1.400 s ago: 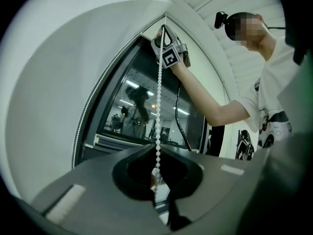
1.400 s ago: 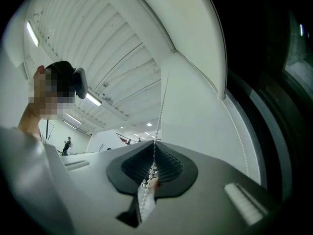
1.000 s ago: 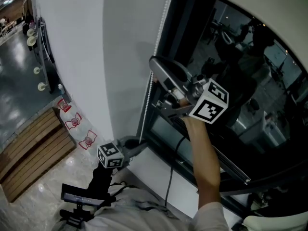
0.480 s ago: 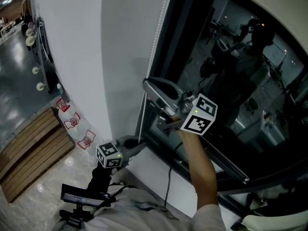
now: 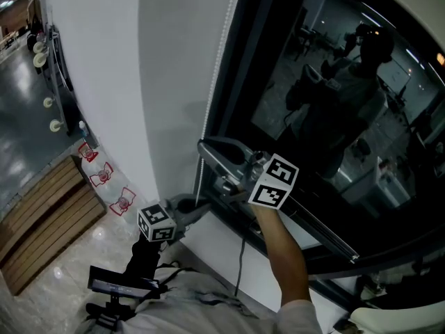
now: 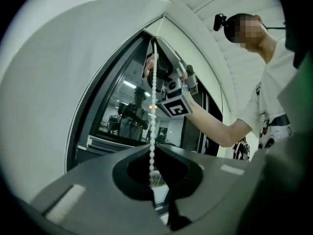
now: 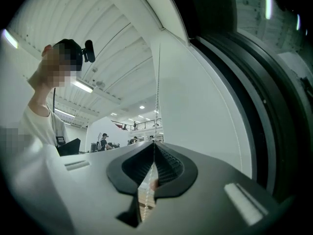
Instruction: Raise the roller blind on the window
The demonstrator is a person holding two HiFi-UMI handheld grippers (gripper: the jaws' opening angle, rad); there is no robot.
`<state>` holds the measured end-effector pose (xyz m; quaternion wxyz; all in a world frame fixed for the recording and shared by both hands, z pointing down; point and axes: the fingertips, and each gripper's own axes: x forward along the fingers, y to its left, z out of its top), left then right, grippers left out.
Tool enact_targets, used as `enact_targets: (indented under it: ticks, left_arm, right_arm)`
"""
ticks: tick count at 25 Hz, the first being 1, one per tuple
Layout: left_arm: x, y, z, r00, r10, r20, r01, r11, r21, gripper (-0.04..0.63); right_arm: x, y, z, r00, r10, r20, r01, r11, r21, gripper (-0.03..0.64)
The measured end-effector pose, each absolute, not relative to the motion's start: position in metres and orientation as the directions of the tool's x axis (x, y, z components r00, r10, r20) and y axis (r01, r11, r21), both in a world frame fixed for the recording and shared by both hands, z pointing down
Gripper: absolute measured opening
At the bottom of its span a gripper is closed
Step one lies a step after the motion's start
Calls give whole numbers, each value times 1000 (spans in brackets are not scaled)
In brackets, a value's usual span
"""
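Note:
A white bead chain (image 5: 211,96) hangs along the left edge of the dark window (image 5: 327,82). My right gripper (image 5: 202,147) is shut on this chain, level with the lower part of the window frame. In the right gripper view the chain (image 7: 158,87) runs straight down into the closed jaws of the right gripper (image 7: 153,155). My left gripper (image 5: 192,206) sits lower, by the sill. In the left gripper view the chain (image 6: 154,102) rises from the pinch of the left gripper (image 6: 152,176) towards the right gripper (image 6: 155,50). The blind's fabric is out of sight.
A white wall (image 5: 104,82) stands left of the window and a white sill (image 5: 222,245) lies under it. A black cable (image 5: 240,270) hangs from the frame. Slatted wood (image 5: 42,214) and small red-and-white objects (image 5: 104,176) are on the floor at the left.
My right gripper has travelled down and to the left along the window frame with the chain in it. The left gripper has stayed where it was.

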<state>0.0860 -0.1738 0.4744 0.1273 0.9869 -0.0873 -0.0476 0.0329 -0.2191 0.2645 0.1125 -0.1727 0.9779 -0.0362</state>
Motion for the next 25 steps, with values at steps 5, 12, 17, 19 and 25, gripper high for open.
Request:
enact_targets:
  ticks: [5,12,17,19,25]
  left_arm:
    - [85,-174,473,981,-181,-74,-156,-952,262,-2]
    - [82,-176,480,980,-191,-62,-166,-946,280,-2]
    - [84,-176,483,982,-185,-40,-168,-947,272,-2]
    - [84,-175,482,982,-186,-46,-166,-946,277,-2]
    - [81,-179,476,978,-198,-61,-175,-947,268,-2]
  right_arm:
    - [28,-219,321,-922,-368,-119,-348,924,-162,9]
    - [23,-213,382,-927,-373,-41,-354,904,-240,11]
    - [25,-212,401,-928,-372,-24,-352,896,-270,9]
    - [29,-213,400,-926,-374,-41,-347,890,-296,11]
    - [33,-212,388,-923,-375,-83,-340,898,-279,17]
